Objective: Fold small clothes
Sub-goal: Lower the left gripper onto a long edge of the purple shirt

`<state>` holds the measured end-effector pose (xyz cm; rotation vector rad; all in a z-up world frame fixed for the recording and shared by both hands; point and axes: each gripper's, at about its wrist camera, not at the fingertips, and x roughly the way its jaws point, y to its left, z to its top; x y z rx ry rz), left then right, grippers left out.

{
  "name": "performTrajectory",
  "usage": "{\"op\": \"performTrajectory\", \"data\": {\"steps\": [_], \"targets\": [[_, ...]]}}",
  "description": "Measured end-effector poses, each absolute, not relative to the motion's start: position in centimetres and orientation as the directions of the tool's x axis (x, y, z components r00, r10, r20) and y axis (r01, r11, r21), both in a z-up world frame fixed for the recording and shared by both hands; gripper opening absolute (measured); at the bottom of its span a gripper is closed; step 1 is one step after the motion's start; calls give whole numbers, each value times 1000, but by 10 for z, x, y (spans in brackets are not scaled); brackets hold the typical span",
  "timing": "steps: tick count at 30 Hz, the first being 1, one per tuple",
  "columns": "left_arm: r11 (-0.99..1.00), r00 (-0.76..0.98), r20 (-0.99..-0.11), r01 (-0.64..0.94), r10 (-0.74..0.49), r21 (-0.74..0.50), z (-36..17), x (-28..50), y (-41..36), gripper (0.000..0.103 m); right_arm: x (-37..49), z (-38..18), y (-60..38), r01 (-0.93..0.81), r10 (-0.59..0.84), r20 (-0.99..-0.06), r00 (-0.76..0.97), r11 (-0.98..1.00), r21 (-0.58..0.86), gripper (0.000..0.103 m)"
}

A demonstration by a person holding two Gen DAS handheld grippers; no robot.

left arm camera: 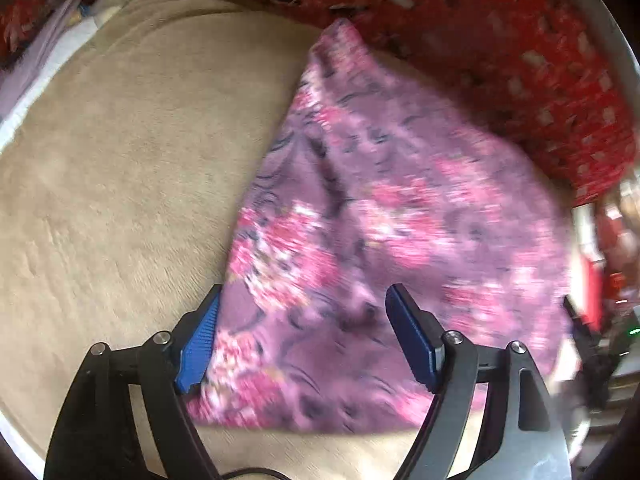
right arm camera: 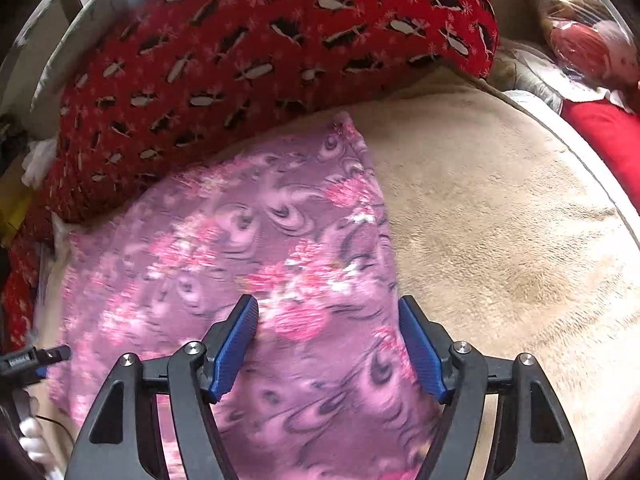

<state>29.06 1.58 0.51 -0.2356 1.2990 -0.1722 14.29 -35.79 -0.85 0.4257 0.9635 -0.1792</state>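
Note:
A purple cloth with pink flowers [left arm camera: 384,216] lies flat on a beige plush blanket [left arm camera: 120,184], one pointed corner toward the red fabric behind it. My left gripper [left arm camera: 306,296] hovers over the cloth's near left part, jaws wide, blue pads [left arm camera: 200,344] clear of the fabric. In the right wrist view the same cloth [right arm camera: 224,240] fills the left half. My right gripper [right arm camera: 328,304] stands open above its near right edge, with nothing pinched between the pads [right arm camera: 420,348].
A red cloth with a black-and-white print [right arm camera: 260,52] is heaped along the back of the blanket [right arm camera: 500,220]. Bagged items [right arm camera: 584,40] and a red cushion [right arm camera: 608,136] sit at the far right. A white-gloved hand [right arm camera: 32,436] shows at the lower left edge.

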Motion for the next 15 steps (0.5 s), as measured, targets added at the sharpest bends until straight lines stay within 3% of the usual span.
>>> {"op": "performTrajectory", "data": {"steps": [4, 7, 11, 15], "targets": [[951, 273, -920, -46, -281, -304, 7, 282, 31, 80, 133, 4, -339, 266, 9, -805, 594, 941, 207, 75], [953, 190, -943, -78, -274, -292, -17, 283, 38, 79, 137, -20, -335, 278, -19, -865, 501, 950, 140, 75], [919, 245, -901, -74, -359, -387, 3, 285, 52, 79, 123, 1, -331, 298, -34, -825, 564, 940, 165, 75], [920, 303, -891, -96, -337, -380, 16, 309, 66, 79, 120, 14, -323, 263, -53, -792, 608, 955, 138, 74]]}}
